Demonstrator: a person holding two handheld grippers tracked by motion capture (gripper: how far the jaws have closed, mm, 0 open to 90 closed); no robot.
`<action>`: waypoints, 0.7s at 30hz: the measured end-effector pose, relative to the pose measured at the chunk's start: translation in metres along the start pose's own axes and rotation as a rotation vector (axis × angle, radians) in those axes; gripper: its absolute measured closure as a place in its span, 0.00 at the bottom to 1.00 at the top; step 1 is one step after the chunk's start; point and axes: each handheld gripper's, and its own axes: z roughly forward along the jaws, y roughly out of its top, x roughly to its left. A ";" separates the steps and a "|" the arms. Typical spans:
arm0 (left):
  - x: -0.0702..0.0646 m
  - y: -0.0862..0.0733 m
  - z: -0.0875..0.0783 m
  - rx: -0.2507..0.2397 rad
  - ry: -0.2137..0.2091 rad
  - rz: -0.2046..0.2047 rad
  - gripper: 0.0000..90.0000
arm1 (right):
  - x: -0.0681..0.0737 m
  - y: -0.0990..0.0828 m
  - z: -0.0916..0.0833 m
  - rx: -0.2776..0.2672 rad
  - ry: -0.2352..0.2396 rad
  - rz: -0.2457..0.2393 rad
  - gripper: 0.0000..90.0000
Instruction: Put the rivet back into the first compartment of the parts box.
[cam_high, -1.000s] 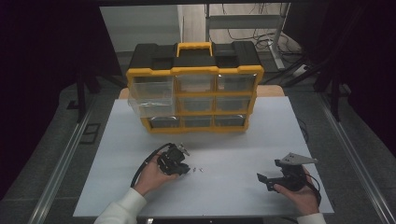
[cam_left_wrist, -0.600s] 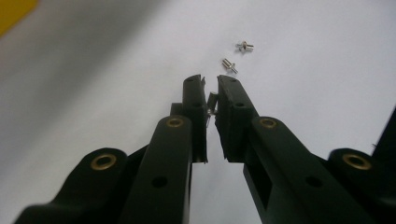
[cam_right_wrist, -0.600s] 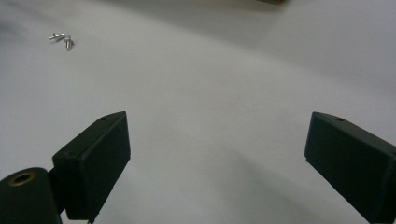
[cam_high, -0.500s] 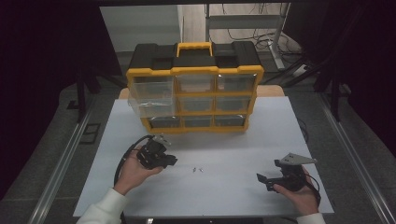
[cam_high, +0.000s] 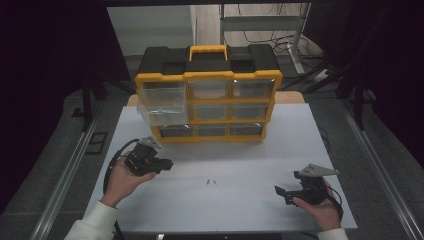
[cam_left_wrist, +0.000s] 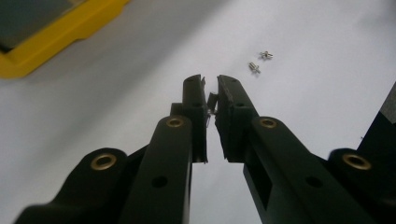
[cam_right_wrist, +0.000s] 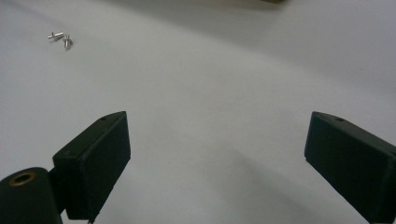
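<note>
While left tool (cam_left_wrist: 211, 86) pinches small silver screw (cam_left_wrist: 211, 103) above white worktop (cam_high: 240, 165), keep squeeze steady, carry toward yellow-framed drawer organiser (cam_high: 207, 102). Two screws (cam_high: 211, 182) remain mid-worktop. Right tool (cam_right_wrist: 217, 163) spread, idle.

Shiny metal screws (cam_left_wrist: 259, 61), matt white tabletop (cam_high: 250, 165), glossy yellow plastic organiser (cam_high: 207, 75)

Tongs (cam_left_wrist: 211, 88): closed on a small screw (cam_left_wrist: 211, 101)
Beyond: two loose screws (cam_left_wrist: 259, 61) on the white surface (cam_left_wrist: 116, 93)
Corner: yellow organizer (cam_left_wrist: 56, 37)
</note>
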 end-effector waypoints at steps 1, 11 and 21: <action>0.002 -0.001 -0.003 -0.005 0.001 -0.005 0.92 | 0.000 0.000 0.000 0.001 -0.001 -0.001 0.08; 0.018 -0.007 -0.037 -0.052 0.027 -0.039 0.92 | 0.000 0.000 -0.001 -0.005 -0.002 0.002 0.08; 0.032 -0.010 -0.070 -0.104 0.058 -0.074 0.92 | -0.001 0.001 -0.001 -0.014 -0.008 0.009 0.08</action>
